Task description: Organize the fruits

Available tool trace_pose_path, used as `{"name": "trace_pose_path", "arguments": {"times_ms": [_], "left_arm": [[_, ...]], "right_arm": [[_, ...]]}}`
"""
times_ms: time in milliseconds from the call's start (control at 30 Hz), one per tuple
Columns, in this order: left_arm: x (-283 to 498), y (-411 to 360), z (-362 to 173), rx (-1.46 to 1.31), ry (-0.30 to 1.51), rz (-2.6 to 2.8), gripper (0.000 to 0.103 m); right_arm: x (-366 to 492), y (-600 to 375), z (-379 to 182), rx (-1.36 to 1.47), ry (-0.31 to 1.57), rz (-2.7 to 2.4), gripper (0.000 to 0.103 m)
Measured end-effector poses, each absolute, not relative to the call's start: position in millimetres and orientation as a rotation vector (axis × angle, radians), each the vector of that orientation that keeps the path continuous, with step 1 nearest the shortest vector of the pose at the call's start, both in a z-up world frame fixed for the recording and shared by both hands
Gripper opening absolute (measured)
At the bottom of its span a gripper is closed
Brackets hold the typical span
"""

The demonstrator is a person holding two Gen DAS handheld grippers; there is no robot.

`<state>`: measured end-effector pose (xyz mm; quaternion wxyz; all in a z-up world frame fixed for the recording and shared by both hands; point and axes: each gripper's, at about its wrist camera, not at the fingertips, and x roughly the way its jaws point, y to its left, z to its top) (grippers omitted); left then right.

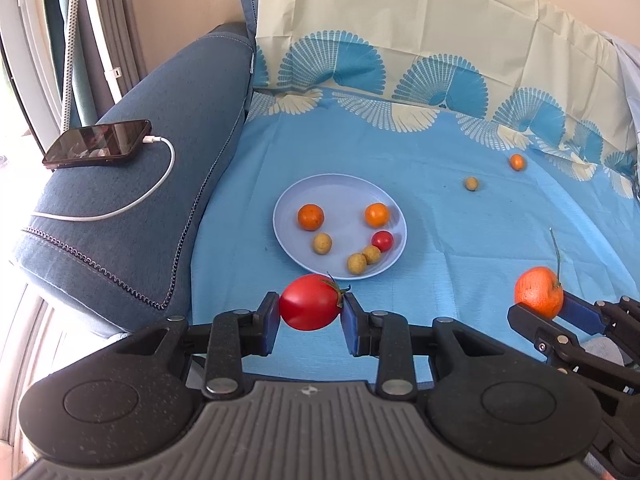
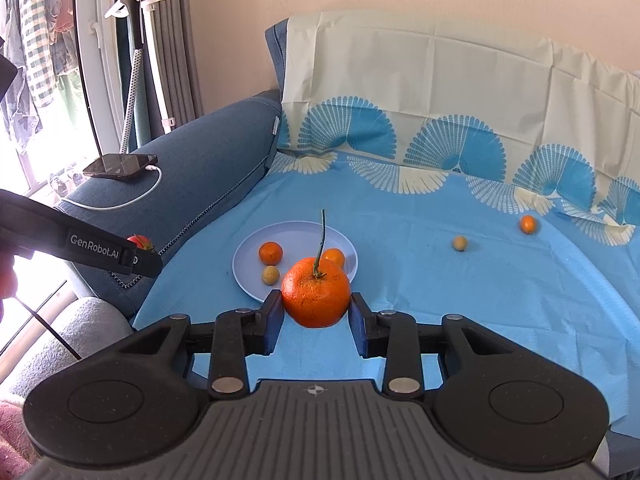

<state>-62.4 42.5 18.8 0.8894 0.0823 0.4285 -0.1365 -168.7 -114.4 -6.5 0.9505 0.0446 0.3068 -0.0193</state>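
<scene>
My left gripper (image 1: 311,306) is shut on a red tomato (image 1: 310,302) and holds it just in front of a pale blue plate (image 1: 288,204). The plate holds two small oranges, a small red tomato (image 1: 382,240) and three tan round fruits. My right gripper (image 2: 317,306) is shut on a large orange with a long stem (image 2: 316,298); it also shows in the left wrist view (image 1: 538,290). The plate (image 2: 298,232) lies just behind it. A tan fruit (image 1: 471,183) and a small orange (image 1: 517,162) lie loose on the blue cloth, far right.
The blue patterned cloth (image 1: 440,220) covers a sofa seat and backrest. A dark blue armrest (image 1: 132,200) on the left carries a phone (image 1: 98,144) with a white charging cable. A garment steamer (image 2: 132,52) and hanging clothes stand by the window at left.
</scene>
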Motion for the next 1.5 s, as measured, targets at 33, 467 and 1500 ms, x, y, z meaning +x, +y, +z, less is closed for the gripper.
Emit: {"name": "trace_pose_path", "arguments": {"times_ms": [33, 467, 1500], "left_arm": [[-60, 42, 19, 0.171, 0.891, -0.281, 0.036], [-19, 32, 17, 0.165, 0.901, -0.247, 0.036], [148, -26, -99, 0.264, 1.045, -0.190, 0.036]], "right_arm": [[-166, -115, -7, 0.091, 0.627, -0.039, 0.037], [-137, -121, -15, 0.088, 0.637, -0.026, 0.037], [39, -128, -115, 0.072, 0.799, -0.006, 0.037]]}}
